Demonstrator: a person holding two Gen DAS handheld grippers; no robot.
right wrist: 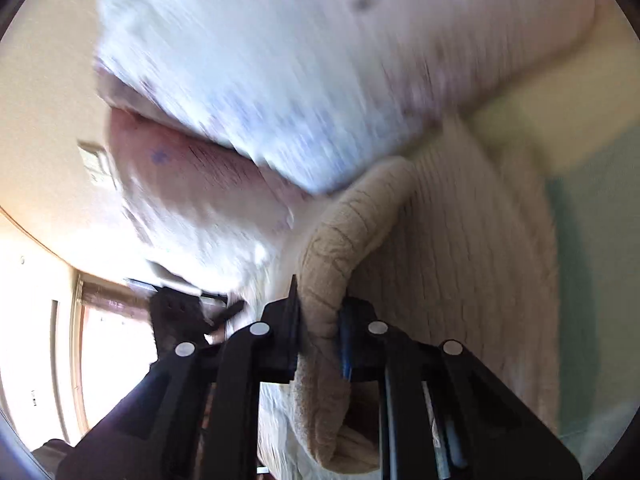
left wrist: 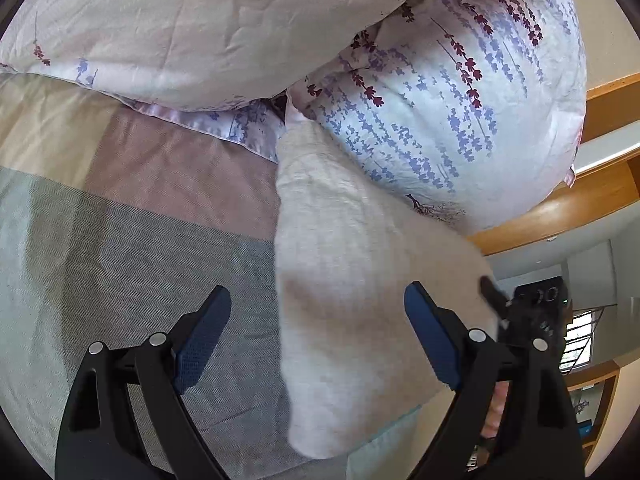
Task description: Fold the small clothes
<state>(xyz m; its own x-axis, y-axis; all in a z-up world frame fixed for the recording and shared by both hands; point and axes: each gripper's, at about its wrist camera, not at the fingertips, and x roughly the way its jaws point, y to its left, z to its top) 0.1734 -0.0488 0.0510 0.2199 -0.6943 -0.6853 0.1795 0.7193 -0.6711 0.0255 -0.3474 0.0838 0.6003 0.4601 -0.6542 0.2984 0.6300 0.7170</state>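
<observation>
Right gripper (right wrist: 320, 320) clamped on beige garment (right wrist: 332, 248); left gripper (left wrist: 316, 336) spread wide above striped bed (left wrist: 120, 240).

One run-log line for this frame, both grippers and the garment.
left gripper: open, empty, jaws astride hanging cloth | right gripper: shut on beige garment | garment lifted over striped bedsheet | floral pillow behind

Beige garment (left wrist: 352, 264), lavender-floral pillow (left wrist: 448, 92)
</observation>
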